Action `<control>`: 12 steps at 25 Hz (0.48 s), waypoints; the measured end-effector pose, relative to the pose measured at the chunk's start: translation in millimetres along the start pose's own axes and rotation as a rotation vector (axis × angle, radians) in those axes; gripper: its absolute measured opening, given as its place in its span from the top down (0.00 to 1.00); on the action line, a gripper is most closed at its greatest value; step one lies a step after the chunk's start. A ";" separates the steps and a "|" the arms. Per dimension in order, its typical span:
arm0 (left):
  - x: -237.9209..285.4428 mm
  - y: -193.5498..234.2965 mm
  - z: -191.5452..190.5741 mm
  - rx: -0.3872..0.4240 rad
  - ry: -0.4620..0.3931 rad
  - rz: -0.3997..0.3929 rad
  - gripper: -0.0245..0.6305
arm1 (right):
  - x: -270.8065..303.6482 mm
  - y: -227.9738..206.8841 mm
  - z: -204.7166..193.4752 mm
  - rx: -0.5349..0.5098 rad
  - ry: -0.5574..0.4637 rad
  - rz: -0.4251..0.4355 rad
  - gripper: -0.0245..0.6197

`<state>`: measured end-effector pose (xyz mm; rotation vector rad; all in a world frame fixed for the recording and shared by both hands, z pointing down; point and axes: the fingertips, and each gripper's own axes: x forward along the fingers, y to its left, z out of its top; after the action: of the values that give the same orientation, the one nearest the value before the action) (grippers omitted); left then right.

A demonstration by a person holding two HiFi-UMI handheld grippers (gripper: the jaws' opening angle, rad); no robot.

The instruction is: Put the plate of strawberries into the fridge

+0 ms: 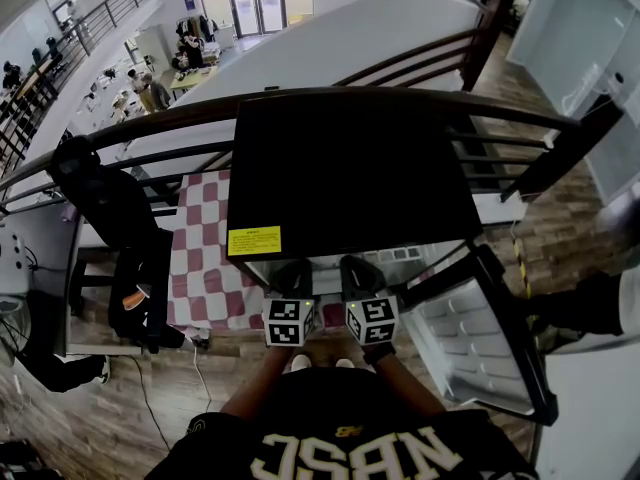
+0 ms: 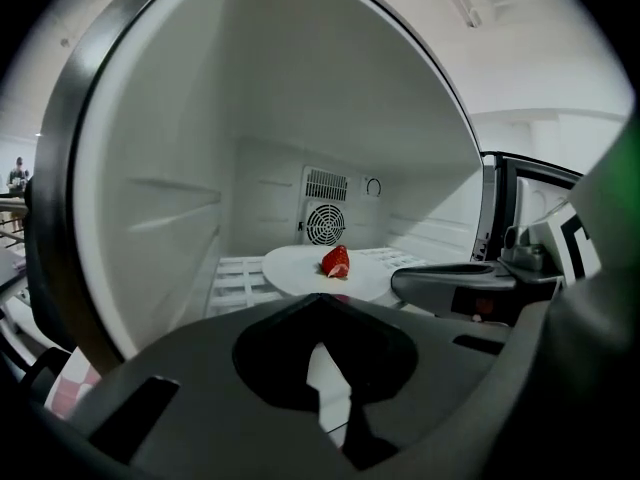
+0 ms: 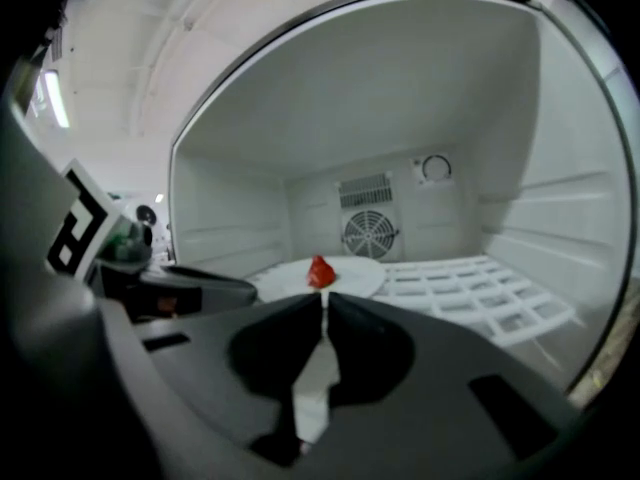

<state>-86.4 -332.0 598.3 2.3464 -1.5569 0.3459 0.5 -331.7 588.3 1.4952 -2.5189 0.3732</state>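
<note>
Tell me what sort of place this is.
Probably an upper landing in an open office or lab building: a dark railing guards the edge, desks with people show on the floor below, and a small open fridge stands by a checkered table.

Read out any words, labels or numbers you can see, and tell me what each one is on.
Yellow label on the black fridge: print too small to read.
White letters on the person's shirt: upside down and cut off, not readable for certain.
Two marker cubes: square black-and-white patterns, no words.
Inside the fridge, both gripper views: no text.
</note>
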 end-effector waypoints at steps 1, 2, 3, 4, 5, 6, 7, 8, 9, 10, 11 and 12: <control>1.4 1.2 -0.7 -0.002 0.005 0.004 0.93 | 1.7 -0.5 0.2 -0.002 0.003 0.000 0.91; 2.1 1.3 -0.2 -0.004 0.008 0.006 0.93 | 3.1 -0.9 0.2 -0.004 0.005 0.000 0.91; 2.5 0.8 0.4 -0.005 0.012 0.006 0.93 | 4.5 -1.1 0.3 -0.006 0.007 0.001 0.91; 3.3 0.2 0.2 -0.002 0.013 0.006 0.93 | 5.8 -1.0 0.8 -0.008 0.009 0.003 0.91; 4.2 -0.5 -0.2 0.001 0.012 0.005 0.93 | 7.0 -0.8 1.5 -0.010 0.010 0.004 0.91; 4.9 -1.2 0.0 0.004 0.009 0.004 0.93 | 8.2 -0.3 2.1 -0.012 0.009 0.007 0.91; 5.3 -1.8 0.5 0.005 0.006 0.003 0.93 | 9.5 0.7 2.6 -0.014 0.009 0.011 0.91; 5.6 -2.4 0.8 0.003 0.003 0.003 0.93 | 10.6 1.9 2.8 -0.018 0.010 0.015 0.91; 6.0 -3.0 0.8 -0.001 0.001 0.002 0.93 | 11.6 3.2 2.8 -0.021 0.011 0.018 0.91; 6.4 -3.6 0.2 -0.005 0.002 0.002 0.93 | 12.4 4.2 2.7 -0.024 0.013 0.020 0.91; 6.6 -4.1 -0.7 -0.008 0.007 0.004 0.93 | 12.8 5.0 2.8 -0.024 0.014 0.021 0.91; 6.3 -4.9 -0.8 -0.011 0.013 0.004 0.93 | 12.9 5.6 2.9 -0.023 0.015 0.023 0.91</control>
<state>-79.5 -335.3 600.7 2.3280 -1.5545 0.3515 -10.6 -340.8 588.7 1.4511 -2.5224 0.3554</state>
